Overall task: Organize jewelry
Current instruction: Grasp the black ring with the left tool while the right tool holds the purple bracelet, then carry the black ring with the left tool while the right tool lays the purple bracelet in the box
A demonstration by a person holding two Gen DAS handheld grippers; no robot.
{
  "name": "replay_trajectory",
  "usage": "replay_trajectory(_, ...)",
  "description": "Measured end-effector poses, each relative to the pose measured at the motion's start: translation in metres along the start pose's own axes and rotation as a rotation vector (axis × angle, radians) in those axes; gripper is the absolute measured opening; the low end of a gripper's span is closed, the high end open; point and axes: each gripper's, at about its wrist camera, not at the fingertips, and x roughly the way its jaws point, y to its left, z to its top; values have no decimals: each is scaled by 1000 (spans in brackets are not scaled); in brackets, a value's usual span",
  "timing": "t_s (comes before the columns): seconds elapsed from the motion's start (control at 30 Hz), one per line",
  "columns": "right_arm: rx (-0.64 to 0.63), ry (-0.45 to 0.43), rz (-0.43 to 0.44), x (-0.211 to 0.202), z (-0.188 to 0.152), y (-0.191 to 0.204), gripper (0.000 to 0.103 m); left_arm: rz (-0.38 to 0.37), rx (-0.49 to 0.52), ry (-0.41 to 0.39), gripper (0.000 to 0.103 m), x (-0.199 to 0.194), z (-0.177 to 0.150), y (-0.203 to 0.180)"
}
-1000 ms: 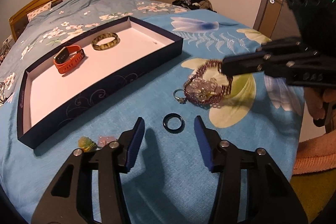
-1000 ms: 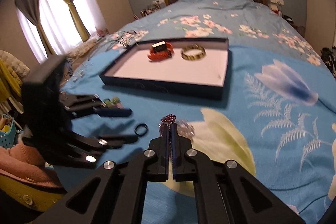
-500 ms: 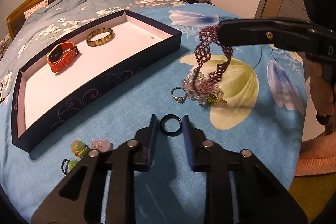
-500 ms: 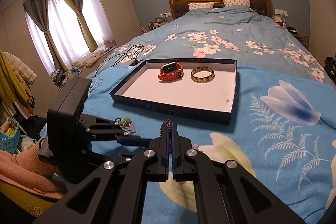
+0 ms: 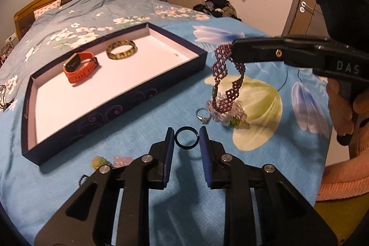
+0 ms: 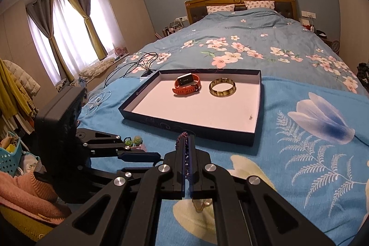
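Observation:
My left gripper (image 5: 186, 134) is shut on a black ring (image 5: 187, 148), both blue pads touching its sides just above the blue bedspread. My right gripper (image 5: 234, 50) is shut on a maroon beaded bracelet (image 5: 220, 68), which hangs from the tips; its lower end reaches a clear crystal bracelet (image 5: 233, 117) on the bed. A silver ring (image 5: 203, 114) lies beside that. The dark tray (image 5: 115, 105) holds an orange watch (image 5: 79, 67) and a yellow-brown bangle (image 5: 121, 52). In the right wrist view the beads (image 6: 182, 137) show between the shut right gripper (image 6: 186, 140) tips, before the tray (image 6: 184, 126).
Small green and pink charms (image 5: 99, 161) lie left of my left gripper, near the tray's front corner. A person's hand (image 5: 346, 107) holds the right tool. Cables (image 6: 138, 63) lie on the bed beyond the tray. A pink cloth (image 5: 341, 176) hangs at the bed's right edge.
My left jaws closed in from wide apart onto the black ring. The right gripper lifted the maroon bracelet up off the bed, so it now dangles.

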Motion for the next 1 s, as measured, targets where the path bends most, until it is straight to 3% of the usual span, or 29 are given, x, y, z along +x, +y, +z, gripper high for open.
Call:
replay_trajectory(0.5, -25, -48, 3, 12, 34, 0, 1, 112, -49, -123, 22, -40, 26, 38)
replay_trajectory(1.0, 4, -66, -3, 32, 57, -6, 1, 175, -80, -142, 22, -40, 41, 70)
